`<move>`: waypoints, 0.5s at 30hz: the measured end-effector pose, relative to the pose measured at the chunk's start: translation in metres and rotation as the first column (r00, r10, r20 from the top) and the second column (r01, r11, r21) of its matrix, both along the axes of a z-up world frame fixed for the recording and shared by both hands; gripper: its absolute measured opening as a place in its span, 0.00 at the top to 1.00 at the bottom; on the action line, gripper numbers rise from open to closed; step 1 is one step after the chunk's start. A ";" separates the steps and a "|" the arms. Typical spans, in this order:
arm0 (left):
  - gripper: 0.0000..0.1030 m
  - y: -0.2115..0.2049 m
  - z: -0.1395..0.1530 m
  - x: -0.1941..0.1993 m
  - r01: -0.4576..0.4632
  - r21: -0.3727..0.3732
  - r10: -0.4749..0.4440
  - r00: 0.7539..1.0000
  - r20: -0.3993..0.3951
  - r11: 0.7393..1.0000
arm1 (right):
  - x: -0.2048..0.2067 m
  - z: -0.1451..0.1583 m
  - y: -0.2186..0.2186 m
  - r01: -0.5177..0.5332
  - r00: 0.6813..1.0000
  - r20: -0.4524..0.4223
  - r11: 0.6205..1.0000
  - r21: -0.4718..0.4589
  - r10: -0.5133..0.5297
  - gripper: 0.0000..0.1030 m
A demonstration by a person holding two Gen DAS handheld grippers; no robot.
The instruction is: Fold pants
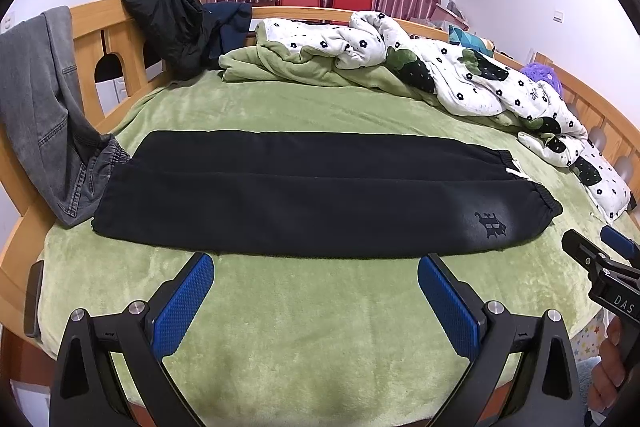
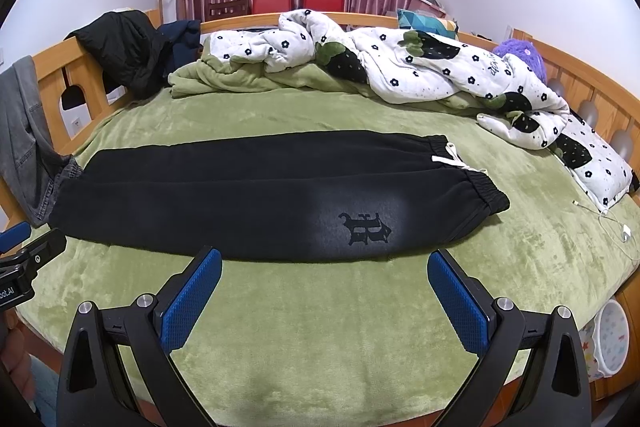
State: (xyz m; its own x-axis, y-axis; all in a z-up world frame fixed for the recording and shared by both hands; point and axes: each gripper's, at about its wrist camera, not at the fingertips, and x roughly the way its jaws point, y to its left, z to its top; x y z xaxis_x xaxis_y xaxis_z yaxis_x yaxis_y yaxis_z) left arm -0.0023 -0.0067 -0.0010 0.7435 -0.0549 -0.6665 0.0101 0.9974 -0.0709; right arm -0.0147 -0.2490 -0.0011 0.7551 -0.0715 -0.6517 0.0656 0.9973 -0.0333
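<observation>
Black sweatpants (image 1: 312, 195) (image 2: 256, 195) lie flat across the green bed, folded lengthwise with one leg over the other. The elastic waistband with a white drawstring (image 2: 452, 159) is at the right, the leg ends at the left. A dark emblem (image 2: 364, 229) on a faded patch faces up near the waist. My left gripper (image 1: 316, 275) hovers open just in front of the pants' near edge, nothing between its blue pads. My right gripper (image 2: 324, 271) is likewise open and empty in front of the emblem; it also shows at the right edge of the left wrist view as the right gripper (image 1: 600, 247).
Grey jeans (image 1: 44, 115) hang over the wooden bed frame (image 1: 88, 39) at the left, touching the pant legs. A rumpled white floral quilt (image 2: 420, 67) and green blanket (image 2: 224, 75) fill the far side. A black jacket (image 2: 124, 47) drapes the frame. A white charging cable (image 2: 618, 231) lies at right.
</observation>
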 end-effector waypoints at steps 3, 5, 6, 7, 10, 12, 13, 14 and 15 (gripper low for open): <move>0.00 0.000 0.000 0.000 -0.001 -0.001 0.001 1.000 0.001 1.000 | 0.000 0.000 0.000 0.002 1.000 0.002 1.000 0.000 -0.002 0.01; 0.00 -0.001 0.000 0.000 -0.001 -0.001 0.001 1.000 -0.001 1.000 | 0.000 0.000 0.000 0.002 1.000 0.003 1.000 0.000 -0.002 0.01; 0.00 -0.001 0.000 0.000 -0.002 -0.001 0.002 1.000 -0.002 1.000 | 0.000 0.000 0.000 0.005 1.000 0.006 1.000 -0.001 -0.005 0.01; 0.00 0.000 0.000 0.000 -0.001 0.000 0.001 1.000 -0.001 1.000 | 0.000 0.000 0.000 0.005 1.000 0.006 1.000 -0.001 -0.005 0.01; 0.00 -0.001 0.000 0.000 -0.001 -0.001 0.001 1.000 0.000 1.000 | 0.000 0.001 0.000 0.005 1.000 0.007 1.000 -0.002 -0.005 0.01; 0.00 -0.001 0.000 0.000 -0.001 -0.001 0.001 1.000 -0.001 1.000 | 0.000 0.001 0.000 0.005 1.000 0.007 1.000 -0.001 -0.005 0.01; 0.00 -0.002 0.000 0.000 -0.001 -0.002 0.001 1.000 -0.001 1.000 | 0.000 0.001 0.000 0.006 1.000 0.007 1.000 -0.002 -0.006 0.01; 0.00 -0.002 0.000 -0.001 0.000 -0.003 0.000 1.000 -0.001 1.000 | 0.000 0.001 0.000 0.005 1.000 0.008 1.000 -0.001 -0.005 0.01; 0.00 -0.001 0.000 0.000 0.000 -0.003 0.000 1.000 0.000 1.000 | 0.000 0.001 0.000 0.004 1.000 0.008 1.000 -0.001 -0.004 0.01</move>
State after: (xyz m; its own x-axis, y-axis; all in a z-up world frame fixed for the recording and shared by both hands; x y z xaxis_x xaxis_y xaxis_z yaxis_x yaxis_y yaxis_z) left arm -0.0026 -0.0075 -0.0008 0.7436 -0.0569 -0.6662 0.0104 0.9972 -0.0735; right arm -0.0149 -0.2489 0.0000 0.7599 -0.0752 -0.6457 0.0701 0.9970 -0.0336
